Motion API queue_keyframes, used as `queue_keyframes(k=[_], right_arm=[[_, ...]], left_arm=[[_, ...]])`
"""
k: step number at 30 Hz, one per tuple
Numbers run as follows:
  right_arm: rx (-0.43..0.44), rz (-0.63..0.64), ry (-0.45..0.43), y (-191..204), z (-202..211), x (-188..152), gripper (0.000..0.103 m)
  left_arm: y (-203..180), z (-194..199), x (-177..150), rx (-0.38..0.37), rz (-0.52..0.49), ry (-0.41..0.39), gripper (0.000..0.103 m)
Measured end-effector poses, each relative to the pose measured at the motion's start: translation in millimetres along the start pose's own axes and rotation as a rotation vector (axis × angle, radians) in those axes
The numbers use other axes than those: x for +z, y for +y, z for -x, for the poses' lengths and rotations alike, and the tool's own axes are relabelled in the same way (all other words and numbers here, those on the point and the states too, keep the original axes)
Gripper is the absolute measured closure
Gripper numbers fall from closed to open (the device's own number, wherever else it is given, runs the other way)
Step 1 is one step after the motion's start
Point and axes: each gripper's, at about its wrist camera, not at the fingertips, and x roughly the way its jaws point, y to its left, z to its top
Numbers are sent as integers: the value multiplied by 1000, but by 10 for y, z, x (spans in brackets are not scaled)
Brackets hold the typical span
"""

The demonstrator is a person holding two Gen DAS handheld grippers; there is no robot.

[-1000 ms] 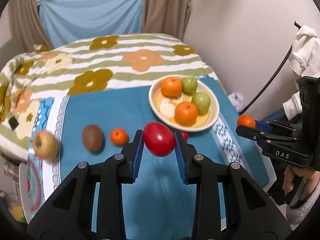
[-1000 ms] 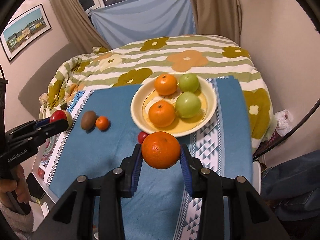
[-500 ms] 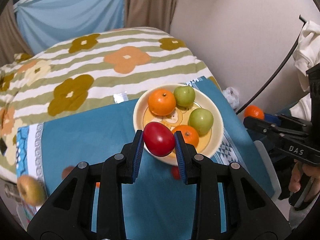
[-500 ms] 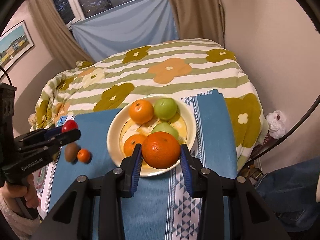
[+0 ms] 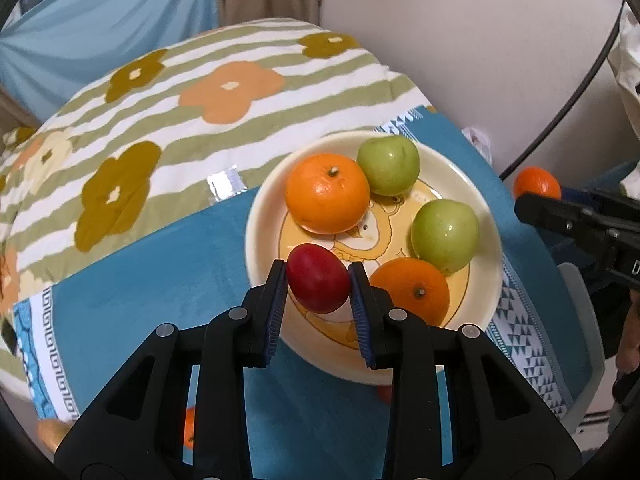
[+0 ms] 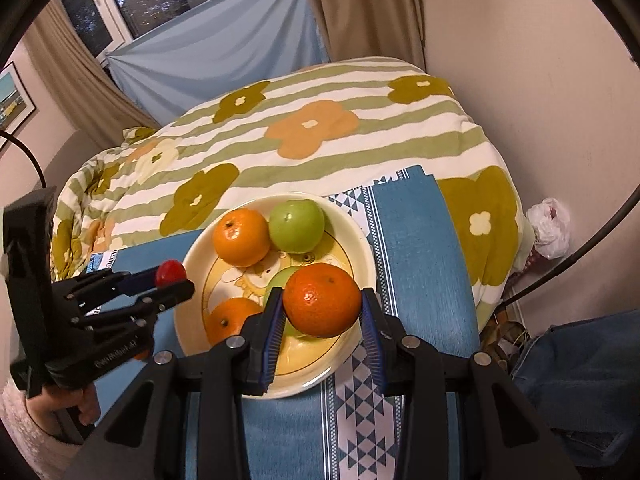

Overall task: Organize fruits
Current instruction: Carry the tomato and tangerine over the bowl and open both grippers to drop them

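Observation:
A cream bowl (image 5: 260,220) on the blue cloth holds two oranges (image 5: 327,199) and two green apples (image 5: 445,235). My left gripper (image 5: 319,286) is shut on a red fruit (image 5: 318,282) and holds it over the bowl's near left rim. My right gripper (image 6: 323,302) is shut on an orange (image 6: 322,300) and holds it over the bowl (image 6: 360,236); it also shows in the left wrist view (image 5: 537,184) to the right of the bowl. The left gripper shows in the right wrist view (image 6: 170,276) at the bowl's left rim.
The blue cloth (image 5: 160,288) lies on a flower-striped bedcover (image 5: 224,92). A small orange fruit (image 5: 189,428) and another fruit (image 5: 50,434) lie on the cloth at the lower left, partly hidden. A wall (image 5: 480,40) and a black cable (image 5: 576,92) stand to the right.
Both grippers moved forward over the bowl with their fruits still held. The loose fruits on the cloth slid down and out of the left view.

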Motion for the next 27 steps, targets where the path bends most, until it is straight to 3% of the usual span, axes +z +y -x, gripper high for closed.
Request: queue_keyframes(k=[8, 10, 11, 12, 14, 27], right_arm=[[-4, -8, 11, -6, -96, 43, 69], [-4, -6, 11, -1, -108, 62, 69], [-3, -5, 11, 3, -111, 68, 69], [-5, -6, 11, 6, -108, 60, 69], [-4, 0, 10, 16, -111, 79, 69], [21, 47, 28, 24, -259, 279, 69]], left_arm=[[50, -119, 32, -23, 4, 27, 65], [61, -96, 39, -11, 7, 21, 42], [78, -50, 36, 2, 15, 0, 15], [92, -5, 33, 8, 22, -20, 0], [130, 95, 20, 2, 36, -54, 0], [335, 409, -141, 35, 118, -82, 0]])
